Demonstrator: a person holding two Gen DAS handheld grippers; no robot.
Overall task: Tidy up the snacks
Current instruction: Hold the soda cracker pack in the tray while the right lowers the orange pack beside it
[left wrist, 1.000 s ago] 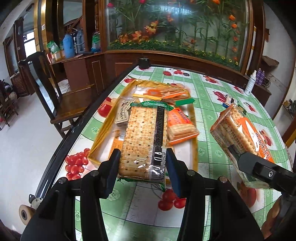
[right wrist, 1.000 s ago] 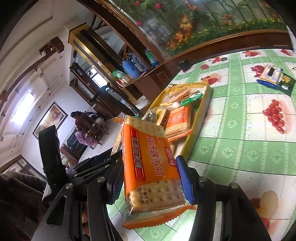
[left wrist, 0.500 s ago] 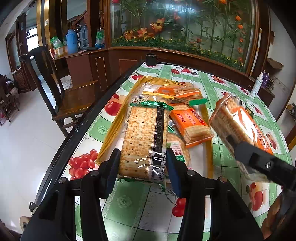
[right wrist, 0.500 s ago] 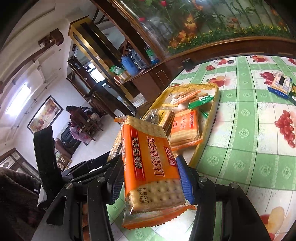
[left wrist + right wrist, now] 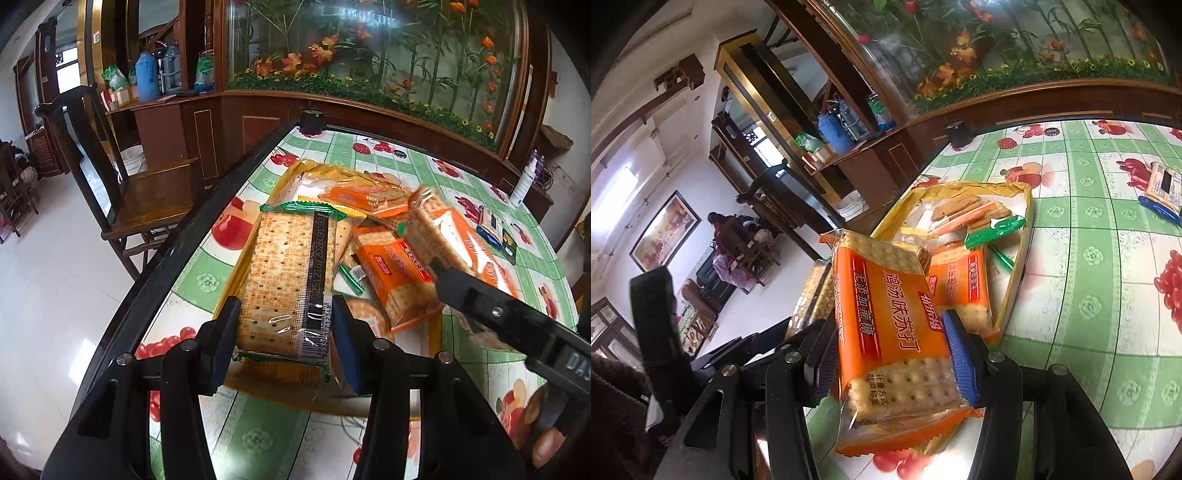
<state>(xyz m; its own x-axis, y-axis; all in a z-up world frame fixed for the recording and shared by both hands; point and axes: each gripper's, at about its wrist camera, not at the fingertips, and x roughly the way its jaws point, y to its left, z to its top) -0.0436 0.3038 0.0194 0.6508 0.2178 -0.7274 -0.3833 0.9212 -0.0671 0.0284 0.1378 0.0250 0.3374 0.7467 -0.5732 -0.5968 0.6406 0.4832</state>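
Since a second ago the orange cracker pack (image 5: 897, 332) has travelled from over the bare counter (image 5: 1089, 295) to above the yellow tray (image 5: 1015, 280); in the left wrist view it now sits at right of centre, overlapping the packs already lying there. The right claw (image 5: 886, 354) is clamped across the pack's short width near its lower end, so the long body sticks forward and can be laid flat among the others. The green-edged cracker pack (image 5: 288, 280) hangs at the frame's centre, above the tray's near left part, the left claw (image 5: 282, 339) clamped on its lower end the same way (both packs are held clear of the pile, not resting on it). Both seem headed for the tray, which gathers the snacks. Loose packets (image 5: 493, 225) lie at the right edge.
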